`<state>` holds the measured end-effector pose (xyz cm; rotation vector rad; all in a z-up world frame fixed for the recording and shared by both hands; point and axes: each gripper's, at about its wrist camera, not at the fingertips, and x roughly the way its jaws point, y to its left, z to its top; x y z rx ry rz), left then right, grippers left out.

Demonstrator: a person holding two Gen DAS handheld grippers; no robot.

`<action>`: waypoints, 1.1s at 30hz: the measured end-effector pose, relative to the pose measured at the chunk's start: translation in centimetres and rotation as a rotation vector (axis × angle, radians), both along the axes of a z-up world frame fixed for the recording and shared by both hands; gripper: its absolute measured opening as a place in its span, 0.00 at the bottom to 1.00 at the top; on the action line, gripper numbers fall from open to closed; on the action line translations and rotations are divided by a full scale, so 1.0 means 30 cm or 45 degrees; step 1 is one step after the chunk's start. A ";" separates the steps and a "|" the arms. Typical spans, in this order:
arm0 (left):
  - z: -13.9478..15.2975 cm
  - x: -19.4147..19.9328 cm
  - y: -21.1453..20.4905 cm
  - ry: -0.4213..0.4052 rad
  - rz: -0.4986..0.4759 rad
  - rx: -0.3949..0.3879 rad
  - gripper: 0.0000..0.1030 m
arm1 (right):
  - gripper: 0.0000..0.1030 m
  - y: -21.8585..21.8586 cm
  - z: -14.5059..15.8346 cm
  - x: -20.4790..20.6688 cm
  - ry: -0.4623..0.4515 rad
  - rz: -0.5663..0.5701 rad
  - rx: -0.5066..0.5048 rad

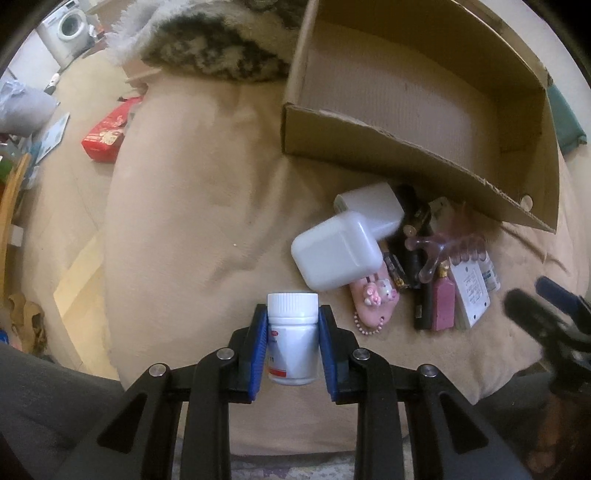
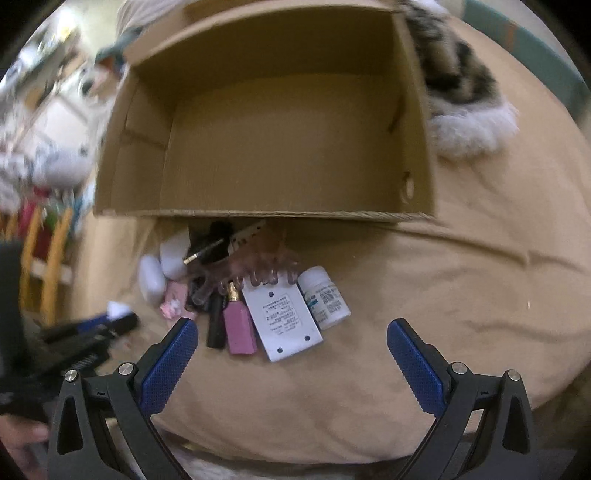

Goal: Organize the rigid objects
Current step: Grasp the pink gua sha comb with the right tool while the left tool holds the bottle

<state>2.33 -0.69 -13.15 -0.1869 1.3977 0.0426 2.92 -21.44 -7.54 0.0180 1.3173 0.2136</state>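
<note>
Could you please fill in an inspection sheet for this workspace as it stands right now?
Surface: beige cushion, soft and wrinkled.
Job's things: open cardboard box, nothing seen inside; white pill bottle; pile in front of the box with white cases, pink hair claw, pink bottle, white card, second pill bottle.
Clutter: furry blanket; red package on the floor.
Grippers: left gripper shut on the white pill bottle; right gripper open, holding nothing.
Cables: nothing seen.
Surroundings: washing machine, wooden chair.
</note>
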 end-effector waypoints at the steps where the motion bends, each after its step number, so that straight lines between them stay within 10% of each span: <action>1: -0.001 0.003 0.003 0.003 0.004 -0.002 0.23 | 1.00 0.022 -0.011 0.015 0.018 0.034 -0.007; 17: -0.035 0.013 0.008 0.048 0.021 0.015 0.23 | 1.00 0.264 -0.230 0.192 0.195 0.284 -0.128; 33: -0.025 -0.003 -0.018 -0.015 -0.006 0.103 0.23 | 1.00 0.255 -0.136 0.094 0.105 0.281 -0.028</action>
